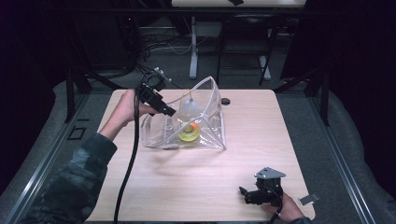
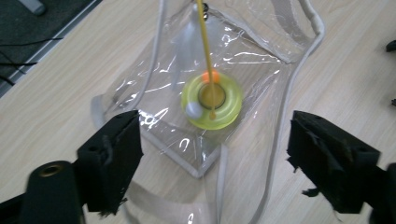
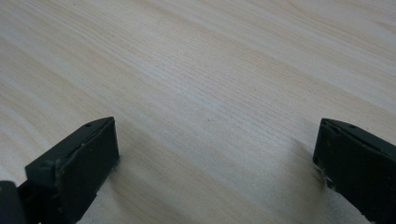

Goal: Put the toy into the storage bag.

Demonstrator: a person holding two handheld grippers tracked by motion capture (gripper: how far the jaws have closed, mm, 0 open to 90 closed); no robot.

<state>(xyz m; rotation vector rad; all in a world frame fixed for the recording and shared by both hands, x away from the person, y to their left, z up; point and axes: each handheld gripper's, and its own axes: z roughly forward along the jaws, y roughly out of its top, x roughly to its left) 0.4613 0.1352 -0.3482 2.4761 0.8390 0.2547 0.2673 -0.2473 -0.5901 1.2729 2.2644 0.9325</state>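
While the left tool hovers wide open and empty over the clear bag mid-table, that bag looks light, floppy and slippery, best pinched at its stiffer piped rim; the right tool rests open, empty, near the table's front corner.

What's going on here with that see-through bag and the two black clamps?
A person sits at a wooden table with a clamp-like gripper in each hand. The left gripper hovers open over a clear plastic bag, its jaws spread above the bag and touching nothing. Inside the bag lies a yellow ring toy. The right gripper sits open near the table's near edge, away from the bag, holding nothing.
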